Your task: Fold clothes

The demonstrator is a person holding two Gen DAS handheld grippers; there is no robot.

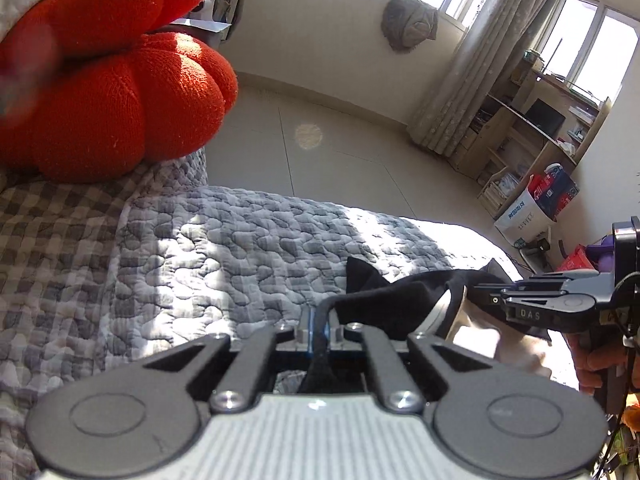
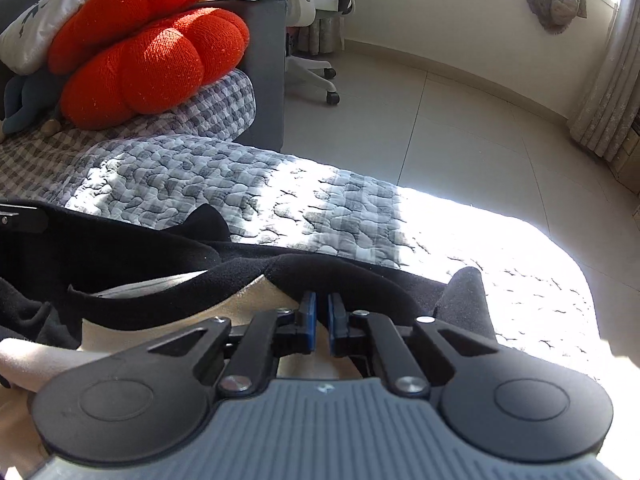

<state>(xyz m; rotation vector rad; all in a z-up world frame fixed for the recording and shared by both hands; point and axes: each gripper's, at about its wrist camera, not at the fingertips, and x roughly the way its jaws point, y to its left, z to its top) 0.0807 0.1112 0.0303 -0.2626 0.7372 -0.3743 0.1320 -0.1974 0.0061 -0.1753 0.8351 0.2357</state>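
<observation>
A black garment (image 1: 392, 300) with a cream lining (image 1: 476, 332) hangs stretched between my two grippers over the grey quilted bed cover (image 1: 240, 240). In the left wrist view my left gripper (image 1: 319, 322) is shut, a black strip of the garment pinched between its blue pads. My right gripper (image 1: 474, 292) reaches in from the right, held by a hand (image 1: 600, 364), with its tips buried in the black cloth. Seen from the right wrist, the right gripper (image 2: 321, 312) has its blue pads drawn together on the garment's (image 2: 120, 256) black hem, with cream lining (image 2: 256, 300) beneath.
A big orange cushion (image 1: 120, 92) lies on the bed at the left, also in the right wrist view (image 2: 152, 52). Beyond the bed edge is pale tiled floor (image 1: 340, 140). A white office chair (image 2: 312, 0), a curtain (image 1: 460, 80), a wooden desk (image 1: 532, 120) and boxes (image 1: 536, 200) line the walls.
</observation>
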